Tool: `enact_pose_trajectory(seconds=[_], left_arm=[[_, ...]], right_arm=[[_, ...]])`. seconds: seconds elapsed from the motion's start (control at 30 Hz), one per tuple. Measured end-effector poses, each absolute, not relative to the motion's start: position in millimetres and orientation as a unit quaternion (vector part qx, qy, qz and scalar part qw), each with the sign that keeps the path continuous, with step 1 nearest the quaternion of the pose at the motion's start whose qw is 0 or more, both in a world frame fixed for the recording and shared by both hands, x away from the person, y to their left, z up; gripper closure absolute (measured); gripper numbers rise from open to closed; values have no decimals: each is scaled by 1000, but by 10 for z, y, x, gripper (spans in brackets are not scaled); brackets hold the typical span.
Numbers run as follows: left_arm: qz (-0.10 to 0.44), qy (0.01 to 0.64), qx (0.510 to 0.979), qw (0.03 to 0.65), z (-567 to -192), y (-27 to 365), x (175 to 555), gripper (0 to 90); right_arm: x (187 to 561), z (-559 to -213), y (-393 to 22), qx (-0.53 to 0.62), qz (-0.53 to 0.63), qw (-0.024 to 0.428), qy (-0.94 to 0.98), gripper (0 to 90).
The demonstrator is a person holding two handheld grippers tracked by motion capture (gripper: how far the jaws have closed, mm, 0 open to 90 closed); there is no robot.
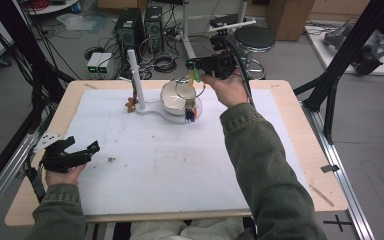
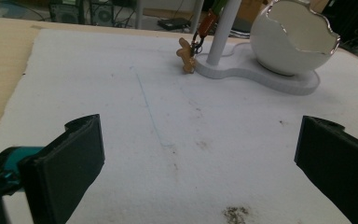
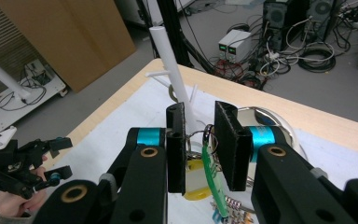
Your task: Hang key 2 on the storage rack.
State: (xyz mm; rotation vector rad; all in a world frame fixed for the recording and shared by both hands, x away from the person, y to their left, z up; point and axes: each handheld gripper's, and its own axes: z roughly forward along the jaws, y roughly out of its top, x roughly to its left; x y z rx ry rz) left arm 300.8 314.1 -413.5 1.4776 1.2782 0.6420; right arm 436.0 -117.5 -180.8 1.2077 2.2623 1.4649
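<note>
Right tool clamped on keychain by its ring, above bowl at stand's 3 o'clock: light, floppy, swings; left tool open, idle

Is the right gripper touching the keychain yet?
Touching. In the right gripper view the right gripper has its jaws closed on the keychain, ring and green strap pinched between the pads. The high view shows it hanging above the bowl.

A glossy white eggshell-shaped ceramic bowl sits on a matt white stand base. Beside that bowl, rough white foam sheet covers the pale wooden tabletop.
</note>
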Motion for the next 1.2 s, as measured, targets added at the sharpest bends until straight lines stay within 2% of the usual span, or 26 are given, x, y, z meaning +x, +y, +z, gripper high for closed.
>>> enact_pose_trajectory(seconds=[1.1, 1.17, 1.2], left_arm=[[264, 532, 614, 520, -4140, 3171, 3034, 19], [264, 530, 615, 521, -4138, 3169, 3038, 19], [263, 530, 614, 522, -4139, 3164, 3040, 19]], right_arm=[[4629, -1850, -334, 385, 497, 54, 776, 754], [4644, -1837, -279, 383, 497, 53, 777, 774], [4658, -1836, -255, 376, 500, 53, 778, 851]])
